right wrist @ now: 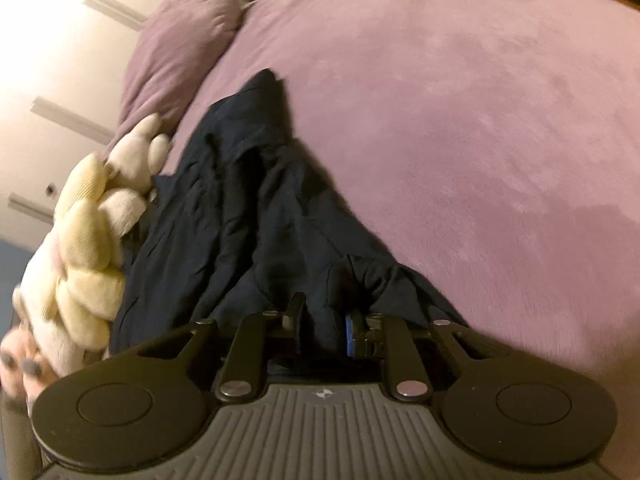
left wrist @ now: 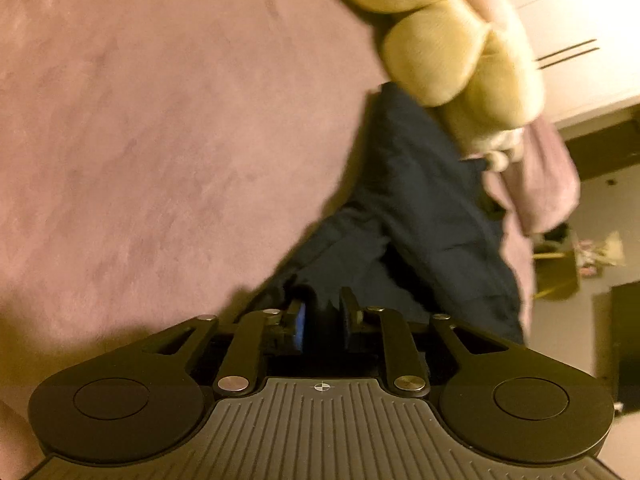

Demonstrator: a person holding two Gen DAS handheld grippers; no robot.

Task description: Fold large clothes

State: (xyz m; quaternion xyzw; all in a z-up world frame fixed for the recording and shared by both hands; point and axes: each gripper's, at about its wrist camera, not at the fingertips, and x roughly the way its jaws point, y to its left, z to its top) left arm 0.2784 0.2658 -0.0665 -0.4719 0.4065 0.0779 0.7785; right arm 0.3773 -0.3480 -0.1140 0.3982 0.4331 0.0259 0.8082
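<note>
Here, navy garment (right wrist: 248, 208) sits between right gripper (right wrist: 324, 320).

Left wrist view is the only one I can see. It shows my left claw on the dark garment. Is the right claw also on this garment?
Observer: Yes. The right claw has folds of the navy garment bunched between its fingers, near that end.
Operator: What lies beyond the garment's far end?
Observer: A purple pillow lies beyond it, at the head of the purple blanket.
Operator: Is somebody close to the bed?
Observer: Yes. The toes of a foot show at the lower left edge of the right wrist view, just below the plush toy.
</note>
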